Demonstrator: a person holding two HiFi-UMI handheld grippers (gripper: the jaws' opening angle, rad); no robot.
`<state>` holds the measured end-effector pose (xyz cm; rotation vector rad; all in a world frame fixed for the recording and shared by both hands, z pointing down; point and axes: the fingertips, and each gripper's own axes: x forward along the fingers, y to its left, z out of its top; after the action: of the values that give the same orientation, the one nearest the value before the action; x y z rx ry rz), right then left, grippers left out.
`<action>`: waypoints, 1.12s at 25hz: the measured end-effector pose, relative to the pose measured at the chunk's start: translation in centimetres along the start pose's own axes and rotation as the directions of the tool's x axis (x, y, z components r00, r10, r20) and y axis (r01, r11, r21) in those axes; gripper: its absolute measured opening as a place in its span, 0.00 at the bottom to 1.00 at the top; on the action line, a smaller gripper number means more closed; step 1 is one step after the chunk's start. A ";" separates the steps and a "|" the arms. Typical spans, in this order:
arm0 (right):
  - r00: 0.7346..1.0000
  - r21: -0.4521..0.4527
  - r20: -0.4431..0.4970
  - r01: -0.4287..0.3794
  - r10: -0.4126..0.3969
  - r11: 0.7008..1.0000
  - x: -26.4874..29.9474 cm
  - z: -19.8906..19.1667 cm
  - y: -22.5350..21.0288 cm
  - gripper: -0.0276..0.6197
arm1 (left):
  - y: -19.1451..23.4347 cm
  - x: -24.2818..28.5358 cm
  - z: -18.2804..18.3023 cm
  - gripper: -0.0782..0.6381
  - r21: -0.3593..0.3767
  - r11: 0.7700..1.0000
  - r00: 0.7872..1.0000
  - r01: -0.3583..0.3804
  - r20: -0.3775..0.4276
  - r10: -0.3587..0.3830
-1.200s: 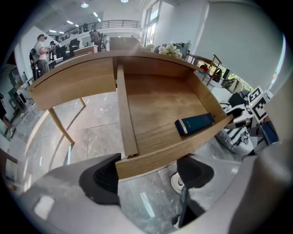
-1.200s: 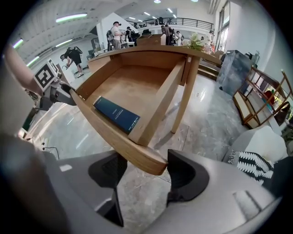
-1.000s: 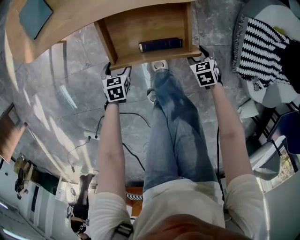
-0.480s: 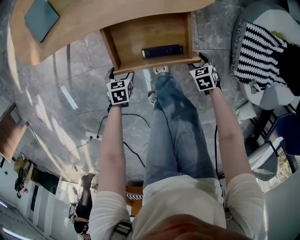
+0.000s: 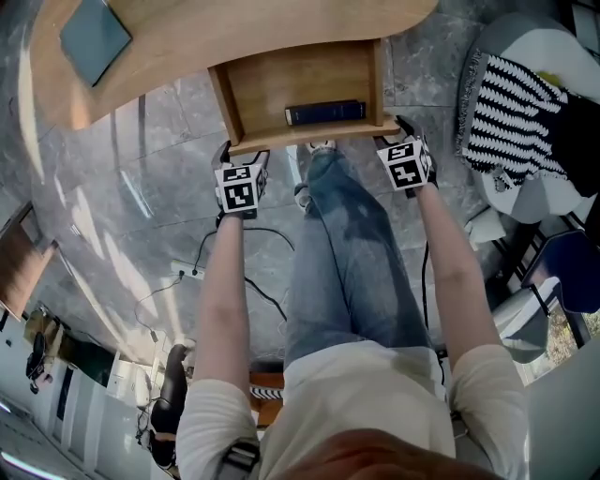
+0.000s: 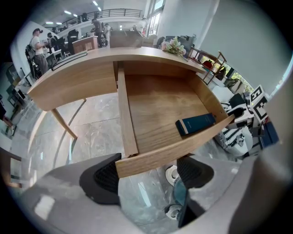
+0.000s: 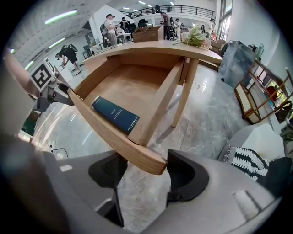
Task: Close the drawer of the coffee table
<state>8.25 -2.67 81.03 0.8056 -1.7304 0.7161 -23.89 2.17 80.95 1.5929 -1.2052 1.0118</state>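
The wooden coffee table [image 5: 187, 28] has its drawer [image 5: 300, 84] pulled out towards me, and a dark blue book [image 5: 324, 112] lies near the drawer's front. My left gripper [image 5: 242, 161] is at the left end of the front panel [image 6: 183, 146]. In the left gripper view [image 6: 149, 176] its jaws stand wide, with the panel's corner lying across the gap. My right gripper [image 5: 401, 131] is at the panel's right end [image 7: 114, 137]. There [image 7: 142, 176] the jaws also stand wide around the rounded corner, with no clear pinch. The book [image 7: 115, 114] also shows in the right gripper view.
A teal pad [image 5: 94, 39] lies on the tabletop. My legs in jeans [image 5: 352, 244] and a white shoe [image 5: 321, 145] are just under the drawer front. A black-and-white striped cushion [image 5: 511, 103] is at the right. Cables [image 5: 225, 262] trail on the grey marble floor, and a table leg [image 7: 185, 91] stands right of the drawer.
Both grippers have stayed at the drawer's front corners. The head view has shifted, so the table and drawer sit a little lower in the picture. The drawer's reach looks about the same.
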 end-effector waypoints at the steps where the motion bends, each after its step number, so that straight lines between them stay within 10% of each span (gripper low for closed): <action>1: 1.000 0.000 -0.002 -0.002 0.002 1.000 -0.2 0.1 0.0 0.46 | 0.0 -0.2 0.1 0.64 0.000 1.000 1.000 0.000 -0.003 0.000; 28: 1.000 -0.009 -0.010 0.006 -0.006 1.000 -2.0 3.5 -1.7 0.46 | 0.1 -1.7 3.7 0.64 -0.004 1.000 1.000 -0.005 0.000 0.005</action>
<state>8.16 -6.10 78.29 0.7991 -1.7209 0.7067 -24.00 -0.92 78.28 1.5872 -1.2113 1.0122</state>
